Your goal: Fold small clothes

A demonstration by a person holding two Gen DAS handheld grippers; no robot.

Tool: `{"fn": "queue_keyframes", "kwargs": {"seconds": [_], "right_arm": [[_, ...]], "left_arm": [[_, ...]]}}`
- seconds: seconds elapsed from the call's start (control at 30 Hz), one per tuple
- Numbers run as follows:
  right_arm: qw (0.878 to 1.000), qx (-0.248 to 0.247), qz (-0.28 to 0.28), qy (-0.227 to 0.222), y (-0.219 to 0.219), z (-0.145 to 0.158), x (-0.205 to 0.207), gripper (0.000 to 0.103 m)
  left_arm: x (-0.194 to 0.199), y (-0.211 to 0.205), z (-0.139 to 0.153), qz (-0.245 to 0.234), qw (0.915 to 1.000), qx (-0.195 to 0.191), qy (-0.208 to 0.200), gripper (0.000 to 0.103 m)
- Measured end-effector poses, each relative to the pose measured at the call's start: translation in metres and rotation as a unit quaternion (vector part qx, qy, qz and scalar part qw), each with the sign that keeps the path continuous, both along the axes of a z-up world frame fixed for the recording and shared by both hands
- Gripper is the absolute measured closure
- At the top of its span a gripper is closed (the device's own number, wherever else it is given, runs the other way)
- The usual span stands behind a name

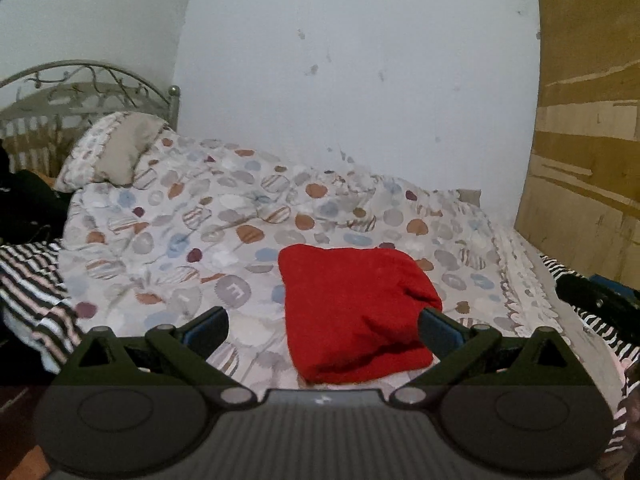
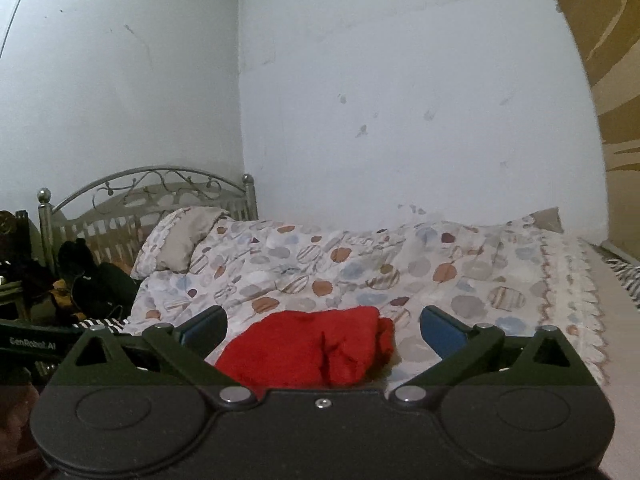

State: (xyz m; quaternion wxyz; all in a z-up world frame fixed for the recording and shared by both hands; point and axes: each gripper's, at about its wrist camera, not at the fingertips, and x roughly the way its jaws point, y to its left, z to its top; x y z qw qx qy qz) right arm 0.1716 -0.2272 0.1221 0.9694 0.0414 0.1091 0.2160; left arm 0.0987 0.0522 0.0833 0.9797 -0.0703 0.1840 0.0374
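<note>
One folded red garment point(image 1: 356, 312), two pillows point(image 1: 116, 152) perhaps

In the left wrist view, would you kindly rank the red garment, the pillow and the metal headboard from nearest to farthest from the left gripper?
From the left gripper:
1. Red garment: folded on the duvet, just ahead, by the right finger.
2. Pillow: far left, at the bed's head.
3. Metal headboard: behind the pillow, in the corner.
</note>
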Motion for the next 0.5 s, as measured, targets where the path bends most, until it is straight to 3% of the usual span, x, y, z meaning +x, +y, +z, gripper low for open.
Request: {"fn": "queue_keyframes", "kwargs": {"seconds": [0.27, 0.5], "right_arm": [[1.0, -0.02, -0.01, -0.013, -0.017, -0.009, -0.072, 0.0], [0.999, -0.028, -0.019, -0.027, -0.018, -0.02, -0.111, 0.0]], "left_arm": [[-0.06, -0.007, -0.013, 0.012, 0.9999, 0.006, -0.003, 0.0], [-0.086, -0.01, -0.031, 0.023, 0.9997, 0.003, -0.007, 0.0]]}}
